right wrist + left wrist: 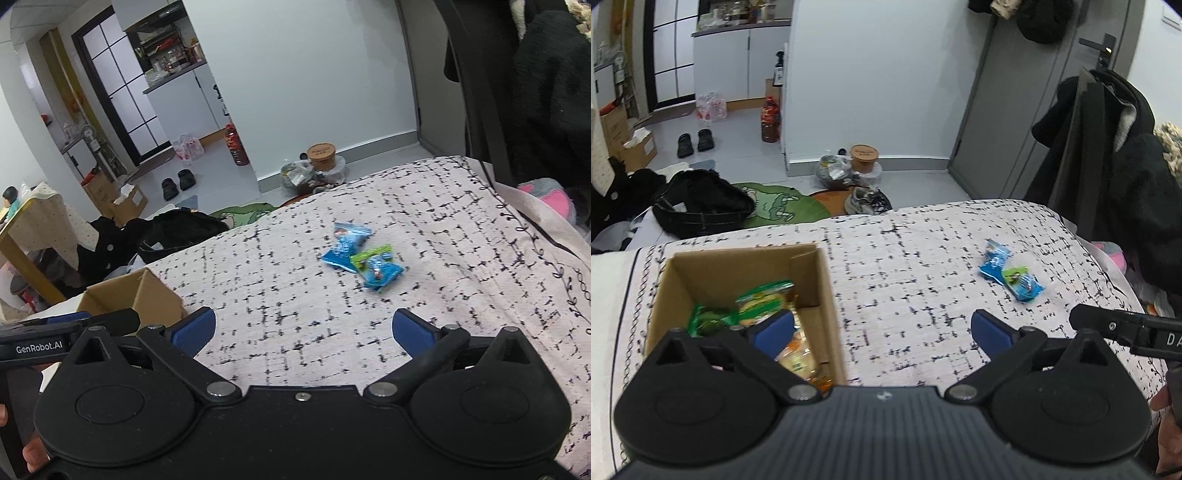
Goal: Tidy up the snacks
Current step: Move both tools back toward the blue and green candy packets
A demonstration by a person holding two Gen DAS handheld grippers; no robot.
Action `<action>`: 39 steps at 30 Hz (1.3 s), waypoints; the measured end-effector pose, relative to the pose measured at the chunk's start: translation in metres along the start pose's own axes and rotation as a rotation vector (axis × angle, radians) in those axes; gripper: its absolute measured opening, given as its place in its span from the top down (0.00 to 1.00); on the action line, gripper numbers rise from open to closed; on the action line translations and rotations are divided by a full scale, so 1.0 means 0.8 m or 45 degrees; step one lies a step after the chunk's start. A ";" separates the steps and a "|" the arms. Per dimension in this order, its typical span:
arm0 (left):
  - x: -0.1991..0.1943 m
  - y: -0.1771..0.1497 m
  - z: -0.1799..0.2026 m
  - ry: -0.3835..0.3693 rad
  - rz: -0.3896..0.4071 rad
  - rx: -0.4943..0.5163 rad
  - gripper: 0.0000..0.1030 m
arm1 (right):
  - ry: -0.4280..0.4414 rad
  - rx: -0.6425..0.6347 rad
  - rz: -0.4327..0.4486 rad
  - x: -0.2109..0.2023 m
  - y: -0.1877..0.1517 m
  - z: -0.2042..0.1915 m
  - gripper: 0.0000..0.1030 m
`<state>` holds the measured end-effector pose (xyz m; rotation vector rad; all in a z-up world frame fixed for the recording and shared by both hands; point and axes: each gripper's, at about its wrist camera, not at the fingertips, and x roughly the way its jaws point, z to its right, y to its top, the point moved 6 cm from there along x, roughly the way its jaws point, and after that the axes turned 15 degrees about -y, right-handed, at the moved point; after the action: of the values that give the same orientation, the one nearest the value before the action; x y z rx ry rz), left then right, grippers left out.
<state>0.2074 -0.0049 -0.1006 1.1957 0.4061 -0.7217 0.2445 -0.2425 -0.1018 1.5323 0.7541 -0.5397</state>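
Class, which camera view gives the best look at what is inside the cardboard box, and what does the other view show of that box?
The left wrist view. It looks down into the cardboard box, so the green and yellow snack packets inside show. The right wrist view catches only the box's outer wall and rim at the left, with its contents hidden.

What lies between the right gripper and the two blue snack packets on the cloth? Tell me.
Nothing visible. The right gripper has its jaws open and empty, and only bare patterned cloth lies between it and the blue snack packets. The cloth between the packets and the cardboard box is also bare.
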 end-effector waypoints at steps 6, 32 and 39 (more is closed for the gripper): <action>0.021 0.008 0.015 -0.018 -0.012 0.014 0.01 | -0.028 0.020 0.003 0.005 0.004 0.021 0.00; 0.130 0.034 0.073 -0.073 -0.098 0.085 0.05 | -0.031 0.013 -0.065 0.093 0.024 0.068 0.23; 0.167 0.041 0.076 -0.075 -0.123 0.066 0.16 | 0.029 0.097 -0.138 0.134 0.024 0.075 0.37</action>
<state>0.3205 -0.0945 -0.1427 1.2068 0.4002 -0.8534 0.3367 -0.2867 -0.1728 1.5761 0.8461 -0.6385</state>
